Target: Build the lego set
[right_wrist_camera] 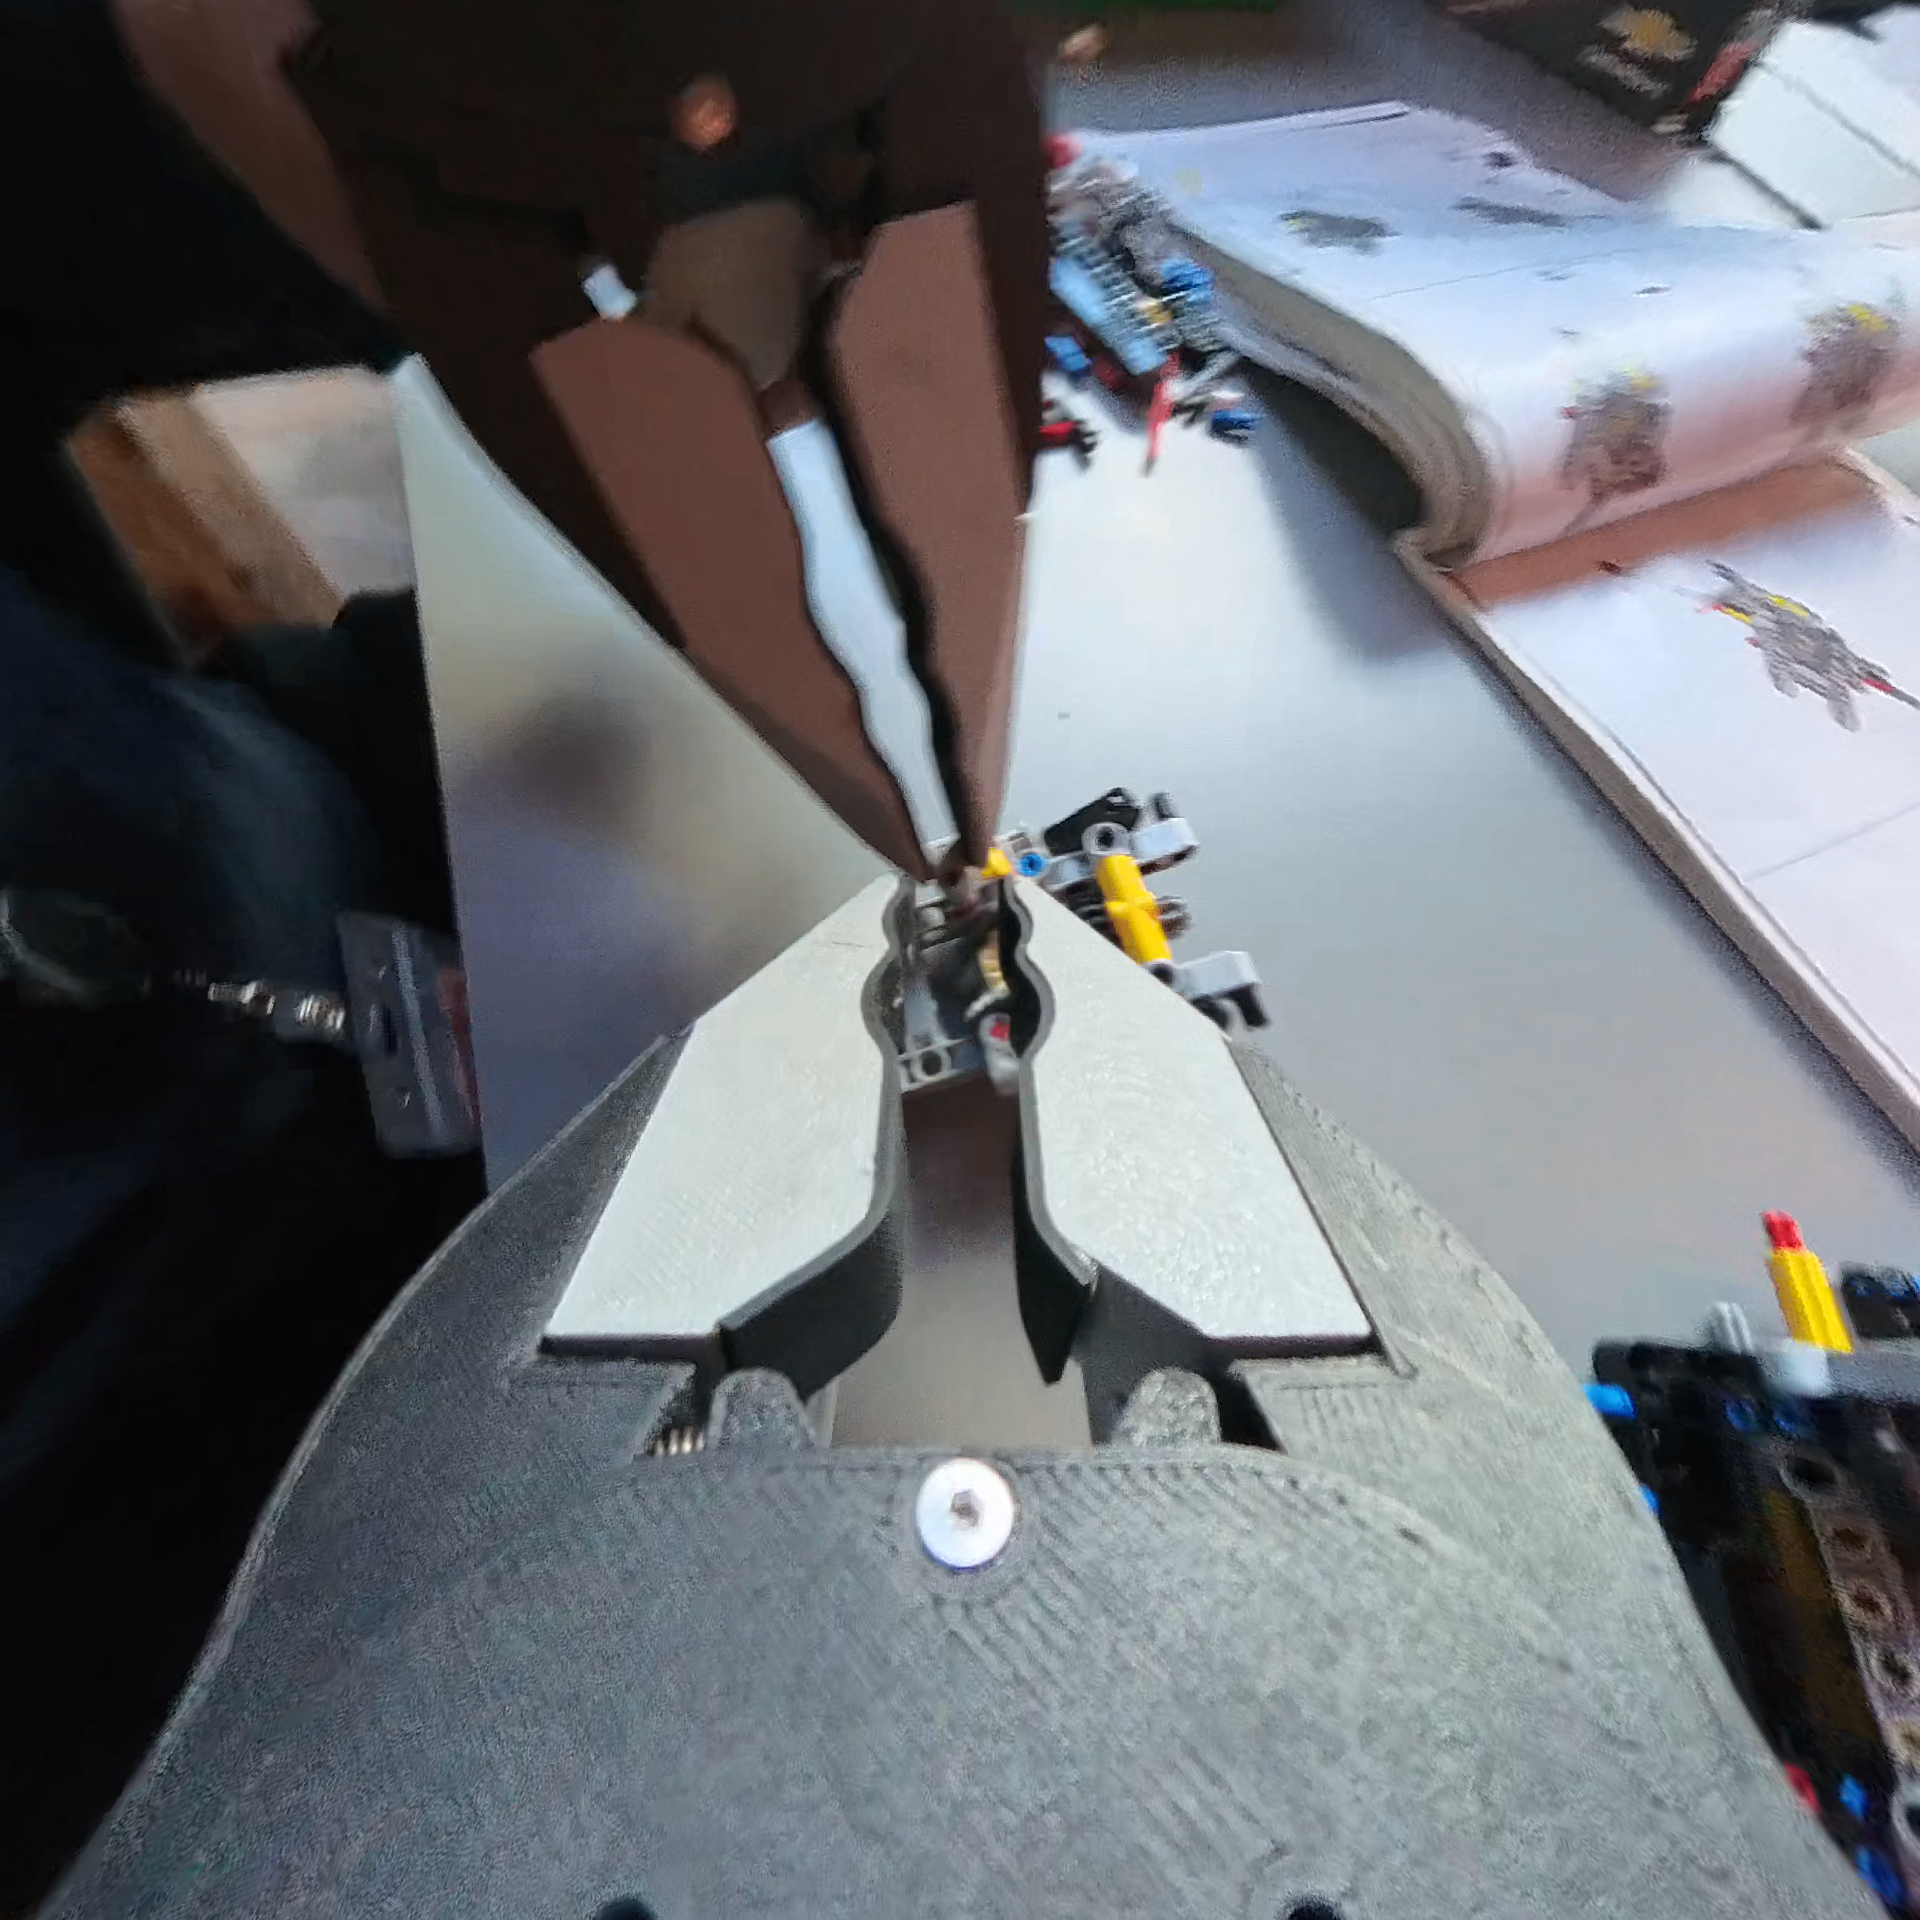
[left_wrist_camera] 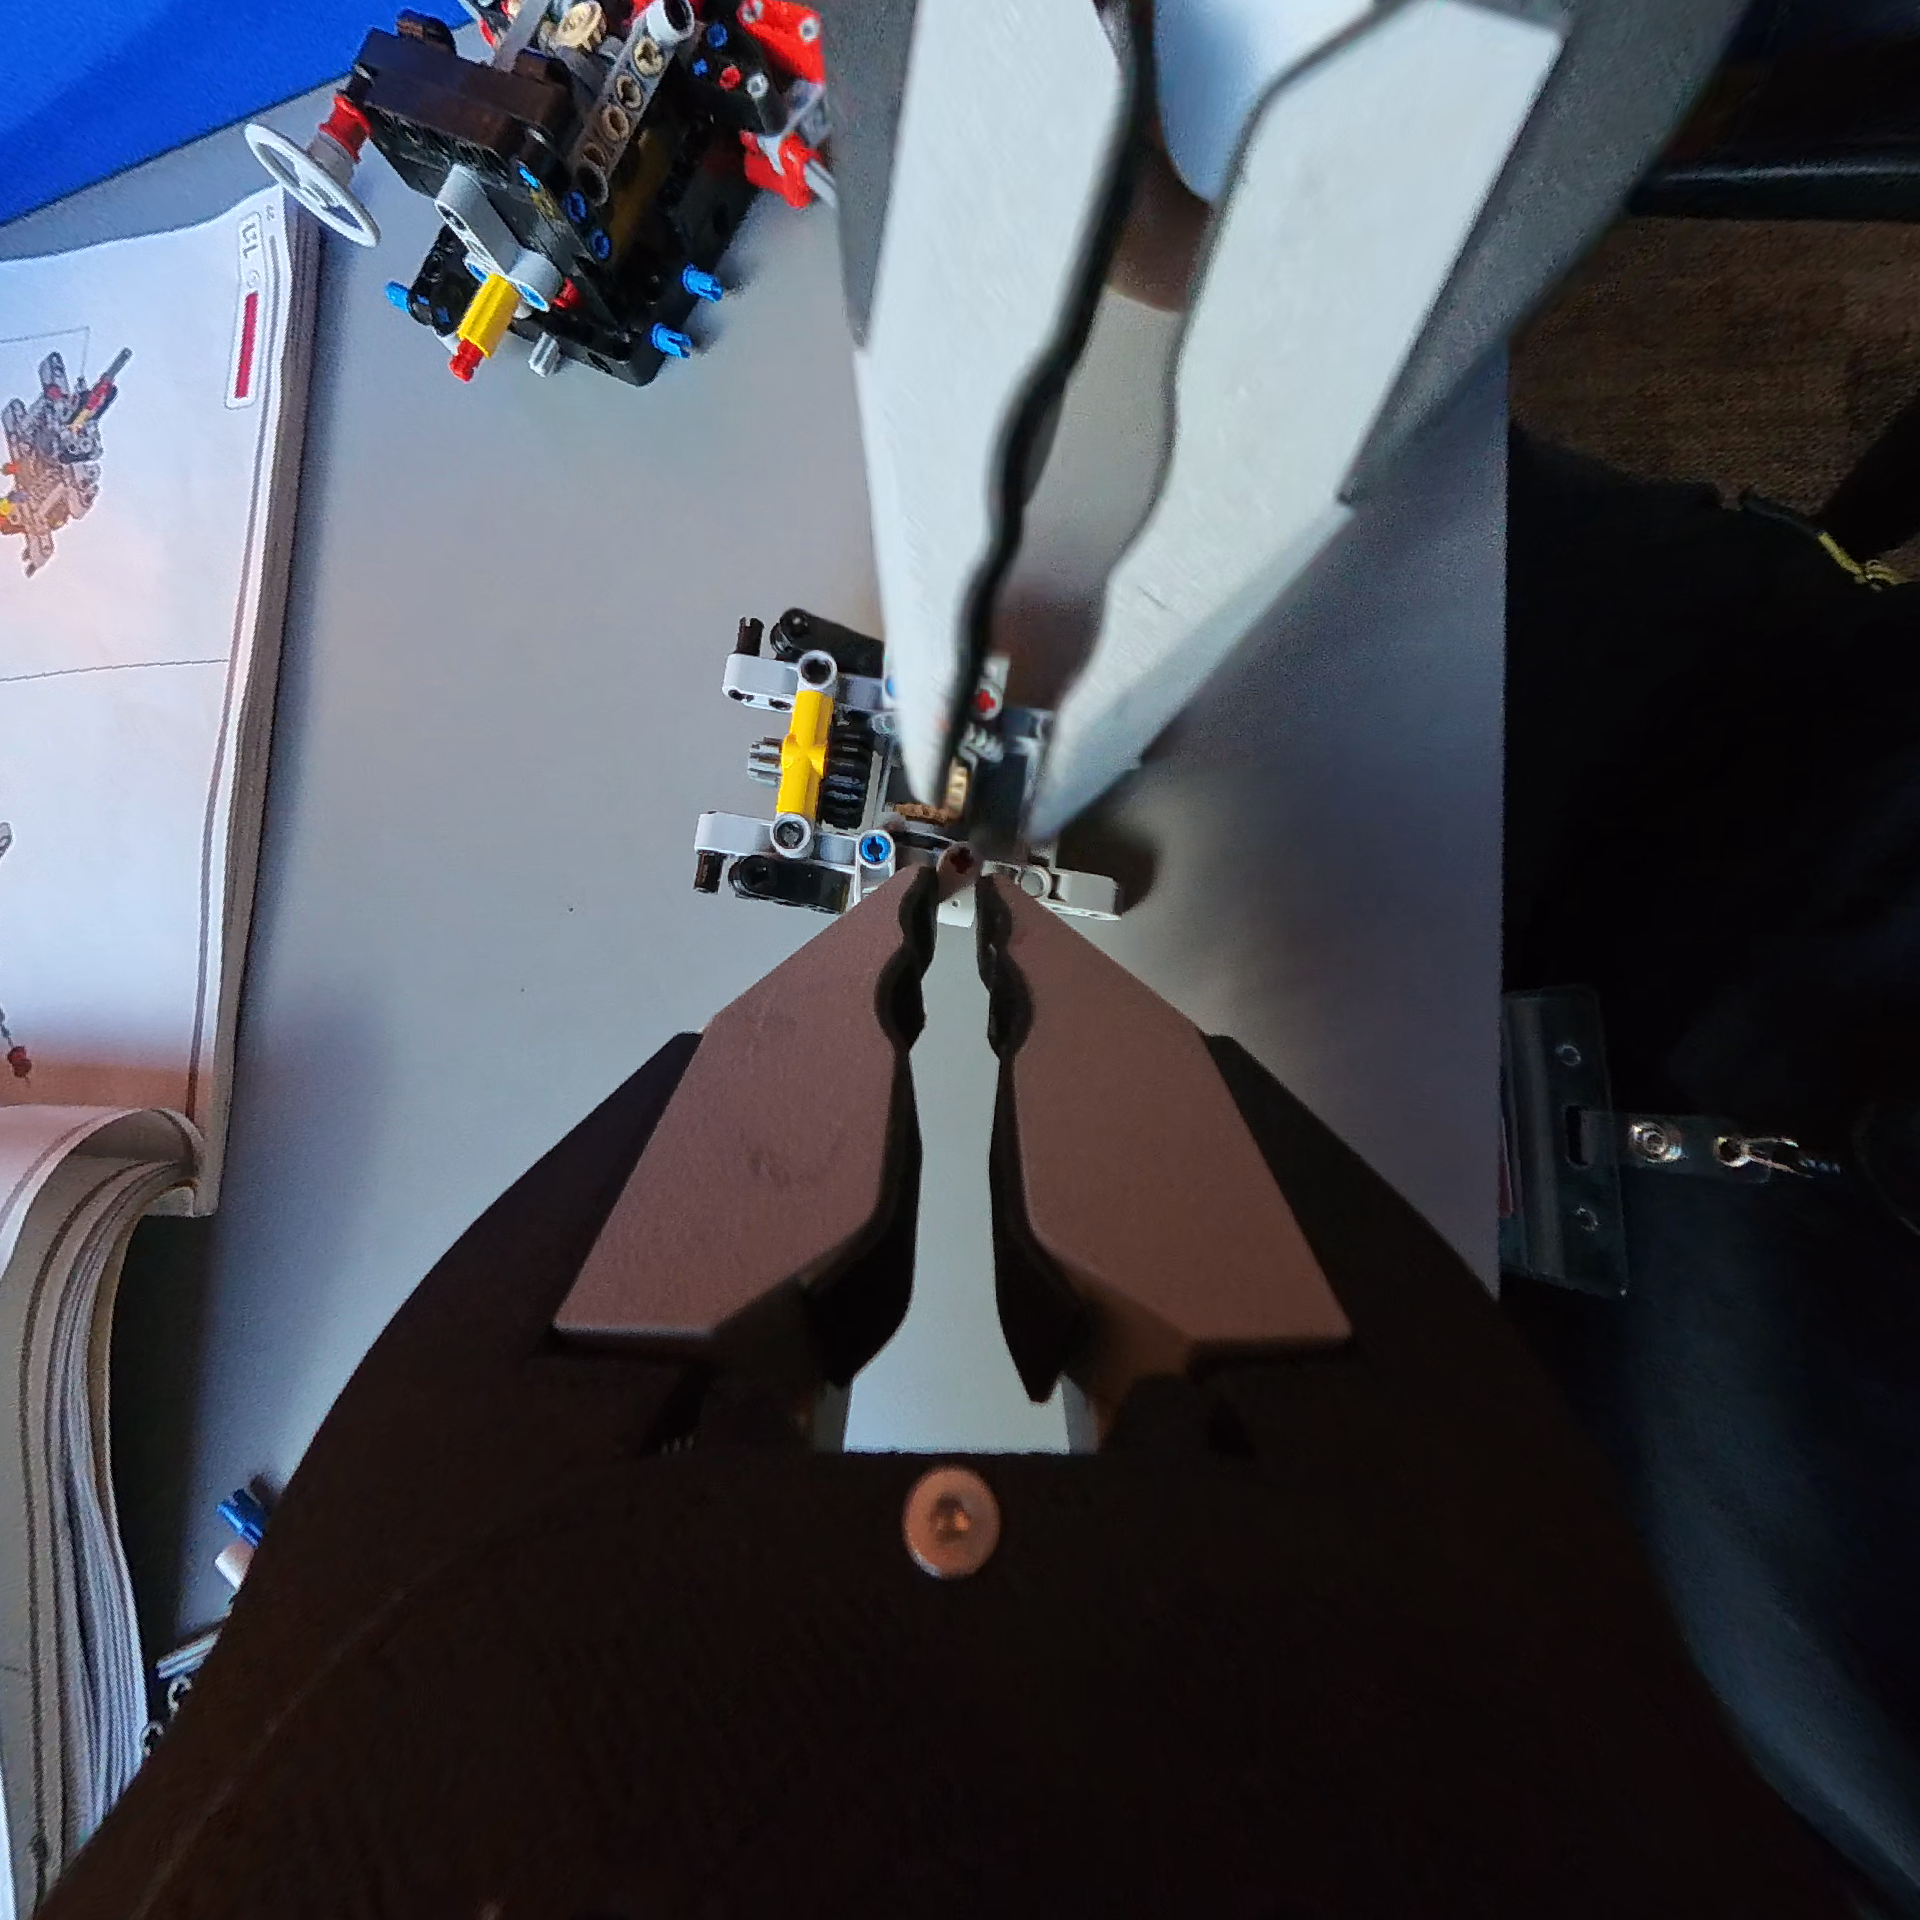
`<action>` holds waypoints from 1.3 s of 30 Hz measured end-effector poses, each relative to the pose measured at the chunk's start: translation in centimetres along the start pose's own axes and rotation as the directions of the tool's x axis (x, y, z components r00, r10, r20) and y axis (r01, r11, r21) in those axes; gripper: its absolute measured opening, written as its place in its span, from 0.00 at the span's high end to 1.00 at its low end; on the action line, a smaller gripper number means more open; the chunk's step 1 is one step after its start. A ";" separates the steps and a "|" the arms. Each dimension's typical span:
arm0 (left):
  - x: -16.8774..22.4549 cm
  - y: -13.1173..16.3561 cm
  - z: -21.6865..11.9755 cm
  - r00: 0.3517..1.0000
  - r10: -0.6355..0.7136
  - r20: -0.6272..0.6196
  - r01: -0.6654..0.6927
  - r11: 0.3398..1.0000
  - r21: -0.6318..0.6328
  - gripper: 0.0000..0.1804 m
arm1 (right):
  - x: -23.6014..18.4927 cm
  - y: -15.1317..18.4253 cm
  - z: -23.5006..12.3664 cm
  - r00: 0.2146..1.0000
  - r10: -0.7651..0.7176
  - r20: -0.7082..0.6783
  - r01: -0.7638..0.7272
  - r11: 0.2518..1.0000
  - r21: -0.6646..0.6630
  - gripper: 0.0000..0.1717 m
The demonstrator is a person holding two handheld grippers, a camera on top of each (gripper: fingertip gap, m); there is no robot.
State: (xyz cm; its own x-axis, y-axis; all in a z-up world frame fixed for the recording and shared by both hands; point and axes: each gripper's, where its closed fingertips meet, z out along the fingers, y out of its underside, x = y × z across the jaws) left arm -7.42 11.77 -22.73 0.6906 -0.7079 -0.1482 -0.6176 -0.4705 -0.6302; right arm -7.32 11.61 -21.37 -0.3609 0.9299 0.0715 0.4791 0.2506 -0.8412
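Brown fingers of the left gripper (left_wrist_camera: 957,878) stand nearly closed, pinching a small dark red pin at the near edge of a small brick model (left_wrist_camera: 831,769) of grey, black and yellow parts that sits on a smooth grey tabletop (left_wrist_camera: 520,675). Facing it from the far side, the grey right gripper (right_wrist_camera: 956,904) straddles the model's dark grey end with its fingers a little apart; whether its pads press on the brick I cannot tell. To the left lies an open instruction booklet (left_wrist_camera: 125,623), its pages showing build drawings and small print that is too blurred to read. Farther off stands a larger black brick build (left_wrist_camera: 582,177) with red and blue pins, beside a white wheel (left_wrist_camera: 312,197) and blue cloth. Beyond the table's right edge the room is dark.
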 end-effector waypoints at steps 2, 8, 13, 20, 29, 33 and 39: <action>0.0 0.0 0.0 1.000 -0.003 0.001 0.003 1.000 0.002 0.97 | 1.6 -0.4 -0.6 0.991 0.119 -0.063 -0.117 0.992 0.046 0.90; 0.0 -0.1 0.1 1.000 -0.008 0.015 0.008 1.000 0.011 0.97 | 3.2 0.0 -1.2 0.849 0.529 0.017 -0.528 0.844 0.094 0.77; 0.0 -0.1 0.1 1.000 -0.014 0.023 0.014 1.000 0.016 0.97 | 5.9 1.1 -2.2 0.807 0.568 -0.161 -0.564 0.823 0.074 0.60; 0.0 -0.2 0.1 0.999 -0.017 0.031 0.016 0.999 0.031 0.97 | 3.2 2.3 0.2 0.750 0.660 -0.042 -0.661 0.746 -0.078 0.62; 0.0 -0.1 0.1 0.999 -0.024 0.030 0.022 0.999 0.042 0.97 | 2.4 2.2 0.7 0.747 0.665 0.017 -0.656 0.740 -0.145 0.71; 0.0 -0.1 0.1 0.999 -0.030 0.030 0.028 0.998 0.048 0.97 | 2.5 2.1 0.8 0.725 0.688 0.038 -0.677 0.721 -0.146 0.72; -0.1 -0.2 0.2 0.998 -0.045 0.044 0.042 0.998 0.054 0.97 | 2.8 2.7 0.7 0.757 0.652 -0.051 -0.650 0.742 -0.165 0.76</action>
State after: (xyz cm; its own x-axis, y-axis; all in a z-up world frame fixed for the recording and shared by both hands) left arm -7.29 12.00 -22.74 0.7333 -0.6624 -0.1532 -0.5666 -0.4708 -0.6763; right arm -7.62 14.72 -23.80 0.0802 0.8808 -0.4666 0.7217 -0.3742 -0.5823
